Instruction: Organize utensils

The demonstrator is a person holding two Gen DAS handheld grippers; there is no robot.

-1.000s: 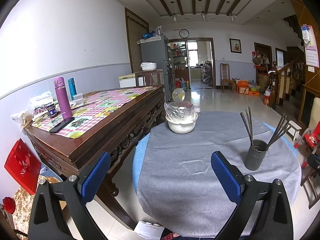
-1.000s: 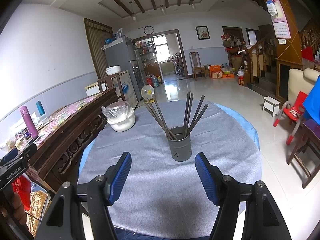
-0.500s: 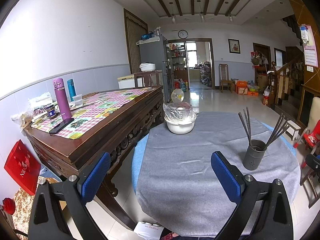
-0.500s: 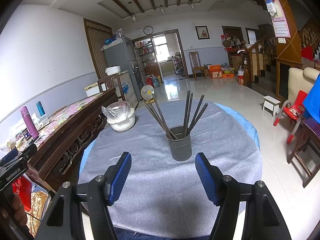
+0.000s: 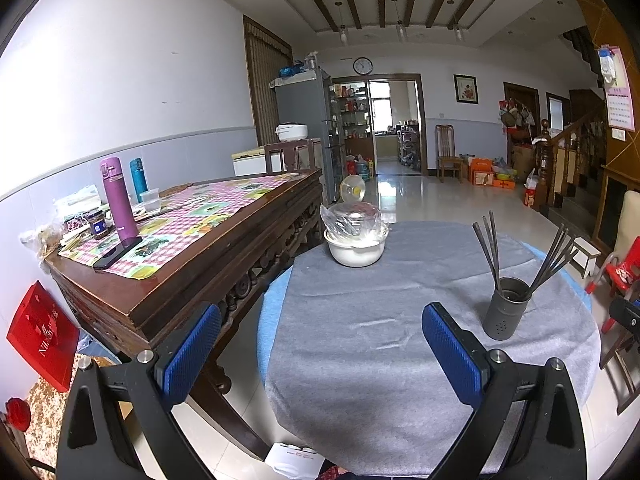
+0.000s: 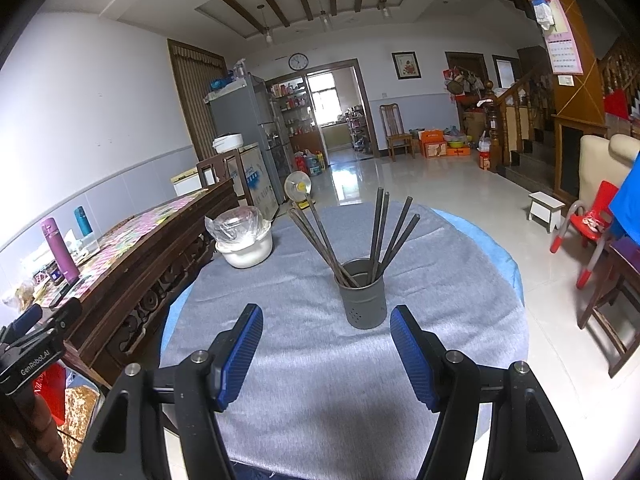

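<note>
Chopsticks (image 6: 384,236), dark, stand fanned out in a gray holder cup (image 6: 364,296) w/ small holes, upright on the round bench (image 6: 320,380) covered w/ gray cloth. We hold both grippers low at the bench's near edge. Right gripper (image 6: 326,354) points straight at the cup, fingers spread wide, nothing btwn them. Left gripper (image 5: 320,354) also has its fingers wide apart, holding nothing; the cup sits ahead to its right. A white bowl (image 6: 246,250) covered w/ plastic wrap sits farther back on the left. A purple flask (image 5: 118,198) stands on a wooden side table (image 5: 168,300) beside the bench.
</note>
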